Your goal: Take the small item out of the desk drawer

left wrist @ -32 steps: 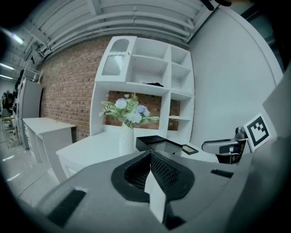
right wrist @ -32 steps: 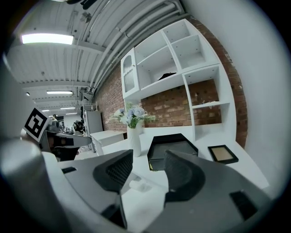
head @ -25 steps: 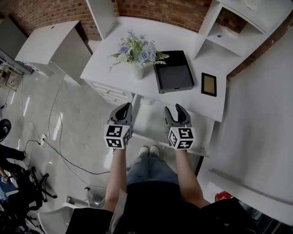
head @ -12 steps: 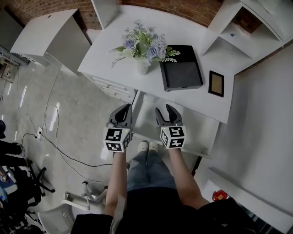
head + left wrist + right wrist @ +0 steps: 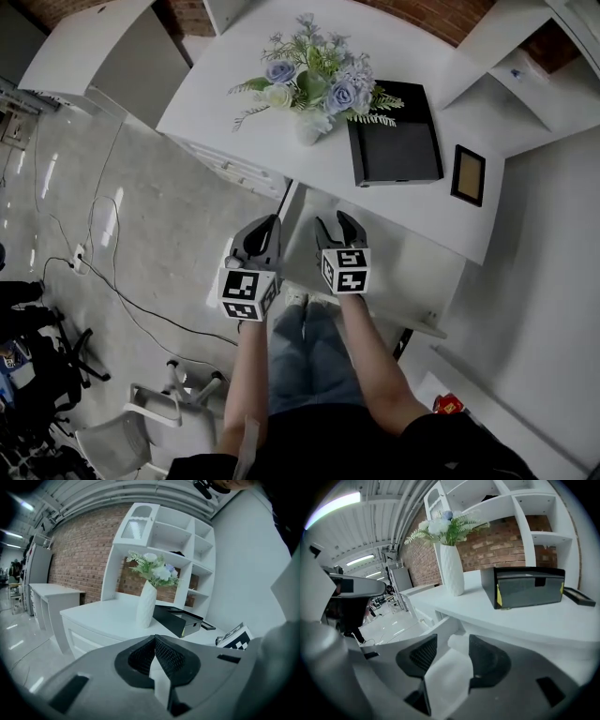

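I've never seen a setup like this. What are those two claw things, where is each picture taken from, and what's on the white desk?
A person stands at a white desk holding a hand-held claw, called a gripper, in each hand. The top-down picture comes from a camera on the person's head; it shows the left gripper and right gripper. The other two pictures come from cameras riding on each gripper, looking along its jaws. On the desk stand a vase of flowers, a black box and a small picture frame. Nothing is held: the left jaws are together, the right jaws stand apart and empty.
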